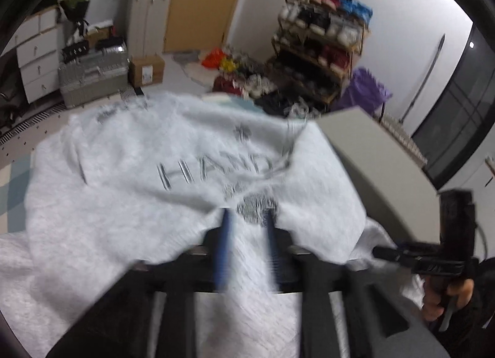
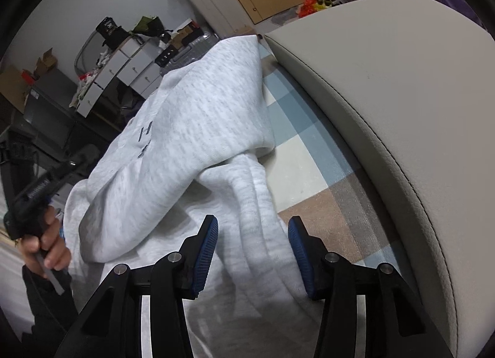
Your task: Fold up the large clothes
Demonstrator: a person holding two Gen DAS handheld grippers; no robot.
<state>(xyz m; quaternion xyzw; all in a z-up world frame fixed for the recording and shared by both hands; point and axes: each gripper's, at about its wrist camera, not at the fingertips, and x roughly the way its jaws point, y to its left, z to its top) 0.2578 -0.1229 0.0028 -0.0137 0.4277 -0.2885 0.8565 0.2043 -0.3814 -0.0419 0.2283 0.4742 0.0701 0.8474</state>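
A light grey sweatshirt (image 1: 139, 178) with dark lettering lies spread on a checked blanket. In the left wrist view my left gripper (image 1: 247, 219) has its blue pads close together with a fold of the sweatshirt between them; the view is blurred. In the right wrist view my right gripper (image 2: 252, 234) is open, its blue pads (image 2: 207, 246) on either side of a grey sleeve (image 2: 256, 203) of the sweatshirt (image 2: 198, 117) without pinching it. The right gripper also shows in the left wrist view (image 1: 445, 253), and the left gripper shows in the right wrist view (image 2: 40, 191).
A beige padded headboard or cushion (image 2: 386, 95) runs along the right. The checked blanket (image 2: 297, 129) lies beneath. Behind are white drawers (image 1: 37, 55), a suitcase (image 1: 92, 76), a cardboard box (image 1: 147, 70) and a cluttered shoe rack (image 1: 321, 49).
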